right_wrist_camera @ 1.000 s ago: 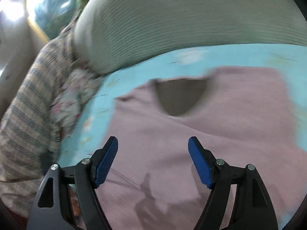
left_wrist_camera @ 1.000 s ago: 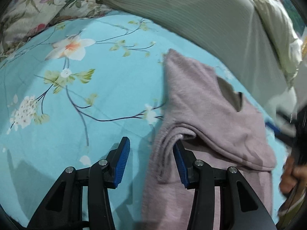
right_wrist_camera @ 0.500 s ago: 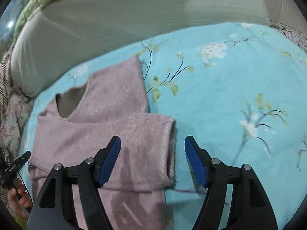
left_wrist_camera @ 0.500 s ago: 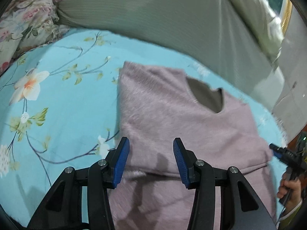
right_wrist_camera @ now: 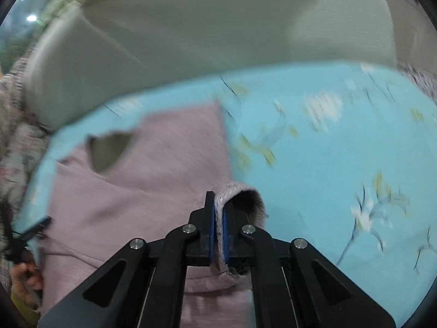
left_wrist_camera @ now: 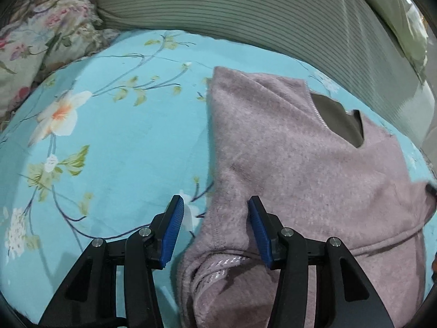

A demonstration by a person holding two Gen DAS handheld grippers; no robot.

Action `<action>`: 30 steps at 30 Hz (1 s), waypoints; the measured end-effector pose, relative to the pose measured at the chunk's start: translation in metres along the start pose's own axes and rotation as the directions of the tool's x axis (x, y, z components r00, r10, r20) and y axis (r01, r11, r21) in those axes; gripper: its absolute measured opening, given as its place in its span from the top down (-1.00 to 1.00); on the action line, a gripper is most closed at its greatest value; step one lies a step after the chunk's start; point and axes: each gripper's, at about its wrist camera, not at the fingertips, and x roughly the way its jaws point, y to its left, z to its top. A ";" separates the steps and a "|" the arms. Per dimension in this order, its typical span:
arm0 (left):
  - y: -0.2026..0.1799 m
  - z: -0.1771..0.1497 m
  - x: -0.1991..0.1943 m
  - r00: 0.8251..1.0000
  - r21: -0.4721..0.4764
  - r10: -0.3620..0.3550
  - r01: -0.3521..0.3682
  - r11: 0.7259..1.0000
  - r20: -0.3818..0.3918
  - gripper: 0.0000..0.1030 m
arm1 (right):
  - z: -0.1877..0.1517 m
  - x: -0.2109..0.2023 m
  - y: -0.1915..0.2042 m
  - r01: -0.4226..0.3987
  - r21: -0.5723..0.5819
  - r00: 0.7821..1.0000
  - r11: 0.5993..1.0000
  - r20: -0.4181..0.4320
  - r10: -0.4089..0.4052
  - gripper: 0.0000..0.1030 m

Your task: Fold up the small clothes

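A pink sweater (left_wrist_camera: 300, 158) lies on the blue floral bed sheet (left_wrist_camera: 114, 142). The right tool (right_wrist_camera: 217, 218) is clamped on the sweater's cuff (right_wrist_camera: 232, 191). The left tool (left_wrist_camera: 215, 229) is opening, its jaws apart astride the sweater's folded edge, not pressing it.

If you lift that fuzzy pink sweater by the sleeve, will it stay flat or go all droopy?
Probably droopy: the fuzzy pink knit sweater already lies in soft folds. The right gripper pinches its cuff flat, so it looks thin and light. Its fuzzy surface likely won't slip.
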 end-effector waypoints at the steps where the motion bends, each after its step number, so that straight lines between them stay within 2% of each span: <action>1: 0.001 0.000 -0.001 1.000 -0.005 0.006 -0.006 1.000 0.002 0.00 | -0.003 0.001 -0.007 0.003 0.025 1.000 1.000 -0.015 -0.002 0.87; 3: 0.004 0.000 -0.003 1.000 -0.011 0.017 -0.017 1.000 0.005 0.00 | -0.009 -0.010 -0.018 0.011 0.063 1.000 0.998 0.004 -0.011 0.79; 5: 0.005 0.000 -0.006 1.000 -0.012 0.027 -0.027 1.000 0.005 -0.01 | -0.014 -0.027 -0.024 0.020 0.073 0.999 0.997 0.031 -0.022 0.52; 8: 0.005 0.000 -0.019 1.000 -0.016 0.022 -0.022 1.000 -0.006 -0.01 | -0.023 -0.056 -0.029 -0.016 0.073 0.998 0.997 0.068 0.011 0.17; 11: 0.007 -0.007 -0.045 1.000 -0.005 -0.010 0.010 1.000 0.006 0.02 | -0.036 -0.077 -0.031 -0.082 0.048 0.995 0.995 0.057 0.079 0.05; 14: 0.010 -0.023 -0.073 0.998 0.004 -0.070 0.070 0.998 0.002 -0.04 | -0.057 -0.089 -0.033 -0.151 0.034 0.988 0.988 0.024 0.150 -0.06; 16: 0.012 -0.040 -0.089 0.994 0.006 -0.112 0.112 0.994 -0.013 -0.25 | -0.074 -0.095 -0.034 -0.171 0.018 0.985 0.985 -0.006 0.171 -0.12; 20: 0.018 -0.083 -0.110 0.982 0.024 -0.170 0.172 0.985 -0.089 -0.32 | -0.110 -0.099 -0.032 -0.202 0.010 0.977 0.979 -0.070 0.202 -0.16; 23: 0.025 -0.115 -0.124 0.967 0.008 -0.220 0.222 0.975 -0.130 -0.35 | -0.136 -0.105 -0.034 -0.217 -0.014 0.970 0.976 -0.110 0.215 -0.23; 26: 0.033 -0.142 -0.137 0.942 -0.032 -0.306 0.304 0.952 -0.136 -0.45 | -0.159 -0.115 -0.036 -0.231 -0.059 0.966 0.971 -0.130 0.222 -0.23; 30: 0.040 -0.170 -0.150 0.928 -0.052 -0.343 0.339 0.939 -0.145 -0.46 | -0.180 -0.130 -0.040 -0.298 -0.056 0.946 0.953 -0.148 0.287 -0.23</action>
